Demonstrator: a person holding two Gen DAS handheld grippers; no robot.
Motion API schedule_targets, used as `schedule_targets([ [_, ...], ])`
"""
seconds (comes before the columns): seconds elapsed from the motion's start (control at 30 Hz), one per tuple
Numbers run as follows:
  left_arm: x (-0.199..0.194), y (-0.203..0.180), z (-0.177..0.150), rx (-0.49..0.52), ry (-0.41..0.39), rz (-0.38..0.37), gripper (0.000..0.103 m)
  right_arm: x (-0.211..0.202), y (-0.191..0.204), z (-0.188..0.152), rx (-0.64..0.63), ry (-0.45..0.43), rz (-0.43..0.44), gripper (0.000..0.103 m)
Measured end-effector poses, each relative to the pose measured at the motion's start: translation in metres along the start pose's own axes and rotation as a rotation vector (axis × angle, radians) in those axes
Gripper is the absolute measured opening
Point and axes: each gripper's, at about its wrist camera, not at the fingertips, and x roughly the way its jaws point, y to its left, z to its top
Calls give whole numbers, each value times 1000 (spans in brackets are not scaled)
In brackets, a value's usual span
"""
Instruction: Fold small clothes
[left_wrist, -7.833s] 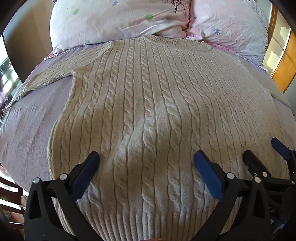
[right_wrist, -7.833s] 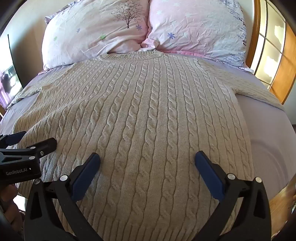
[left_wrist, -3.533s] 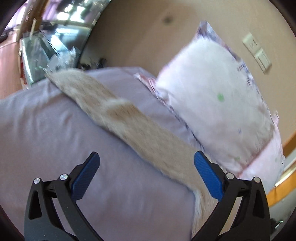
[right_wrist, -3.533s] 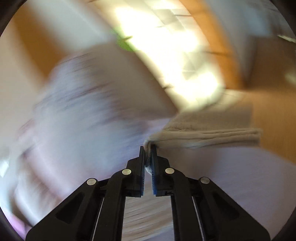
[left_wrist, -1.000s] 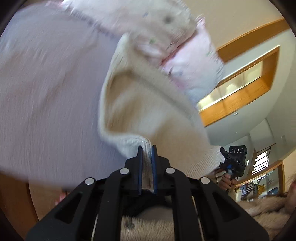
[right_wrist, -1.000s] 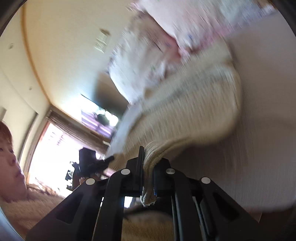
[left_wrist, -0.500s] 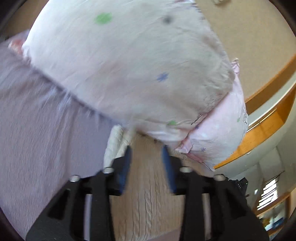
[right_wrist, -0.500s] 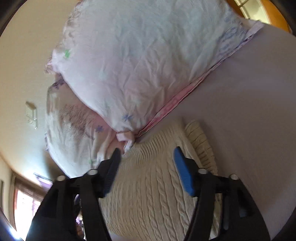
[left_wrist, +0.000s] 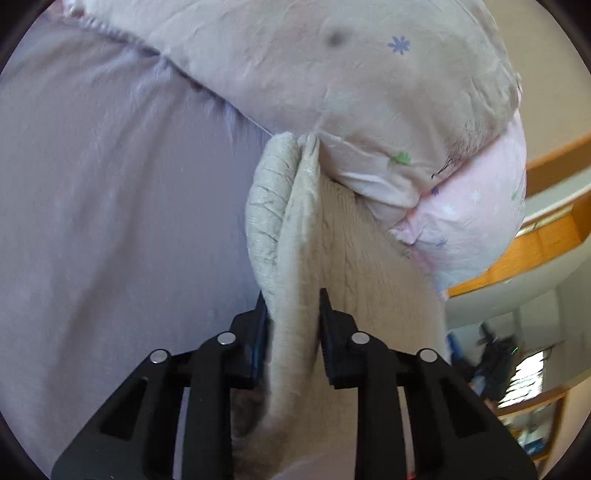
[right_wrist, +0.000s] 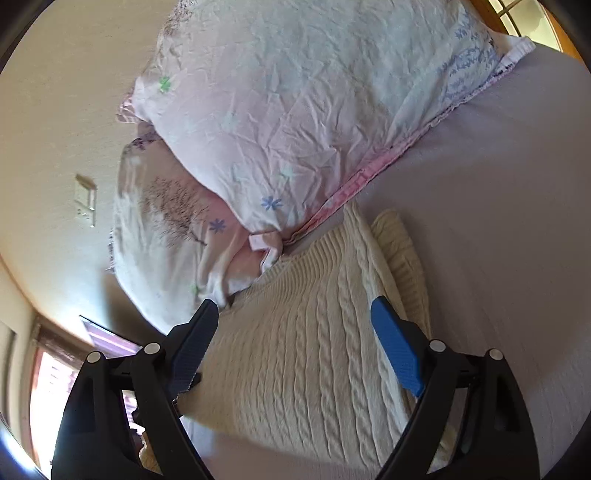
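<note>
A cream cable-knit sweater (right_wrist: 314, 354) lies on the lavender bed sheet (right_wrist: 498, 206), its neck end against the pillows. In the left wrist view a folded edge of the sweater (left_wrist: 291, 266) runs from the pillow down between the jaws. My left gripper (left_wrist: 292, 308) is shut on that thick fold, its jaws held a little apart by the fabric. My right gripper (right_wrist: 291, 328) is open and empty, jaws wide, just above the sweater near its folded right edge.
Two pale floral pillows (right_wrist: 288, 96) lie at the head of the bed, also in the left wrist view (left_wrist: 332, 66). A beige wall with a switch plate (right_wrist: 85, 201) stands behind them. Wooden trim (left_wrist: 546, 236) shows at right in the left view.
Both grippers carried the sweater's sleeves inward a second ago. The right gripper has let go and opened wide. The left gripper, partly open half a second ago, has closed on the folded edge.
</note>
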Motion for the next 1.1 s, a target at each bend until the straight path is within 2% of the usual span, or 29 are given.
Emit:
schedule_targets([
  [0.07,-5,-14,2,-30,-10,-115,19,-14,-3,-1,-2,-11,14,86],
  [0.17,-5,-77,5,39,-41,-295,18,-43,-8,1,-10,-69,13,86],
  [0.23,21,-139,1,87,-10,-472,18,-65,-9,2,-33,-132,-14,86],
  [0.27,35,-159,-3,101,9,-523,18,-72,-9,3,-43,-157,-27,86],
  [0.3,63,-192,-13,132,57,-592,19,-80,-9,3,-46,-184,-41,86],
  [0.37,114,-233,-34,148,174,-676,27,-87,-11,5,-36,-204,-52,86],
  [0.4,146,-250,-48,126,287,-728,28,-87,-13,6,-36,-204,-65,86],
  [0.43,163,-258,-57,116,361,-747,28,-88,-15,8,-37,-197,-80,86],
  [0.47,171,-262,-63,121,396,-735,30,-88,-17,10,-35,-181,-91,87],
  [0.5,165,-258,-64,161,373,-700,36,-89,-21,13,-27,-151,-87,90],
  [0.53,156,-252,-61,183,335,-677,54,-89,-25,16,-24,-119,-70,96],
  [0.57,143,-242,-55,207,272,-632,68,-87,-28,18,-25,-102,-61,99],
  [0.6,126,-226,-46,232,182,-546,73,-82,-31,22,-22,-70,-54,100],
  [0.63,117,-216,-40,246,141,-478,75,-76,-35,25,-16,-37,-52,100],
  [0.67,110,-200,-34,255,115,-367,75,-63,-40,29,-2,14,-50,100],
  [0.7,108,-191,-32,251,118,-306,75,-53,-42,31,3,57,-50,100],
  [0.8,126,-169,-38,239,202,-144,75,-15,-49,33,19,187,-68,92],
  [0.87,141,-166,-45,241,244,-121,75,5,-51,30,21,252,-71,87],
  [0.9,154,-165,-49,237,271,-120,75,13,-52,27,20,270,-88,86],
  [0.93,165,-166,-52,232,290,-119,75,16,-51,26,8,263,-86,80],
  [0.97,177,-169,-57,229,309,-123,75,19,-49,25,-7,263,-100,58],
  [1.0,184,-170,-59,227,313,-129,75,21,-50,23,-1,273,-104,55],
  [1.03,190,-171,-62,227,301,-139,74,21,-51,20,13,266,-86,47],
  [1.07,194,-174,-64,238,274,-135,61,20,-50,18,17,255,-67,43],
  [1.1,195,-176,-66,252,261,-131,54,17,-46,15,9,238,-58,42],
])
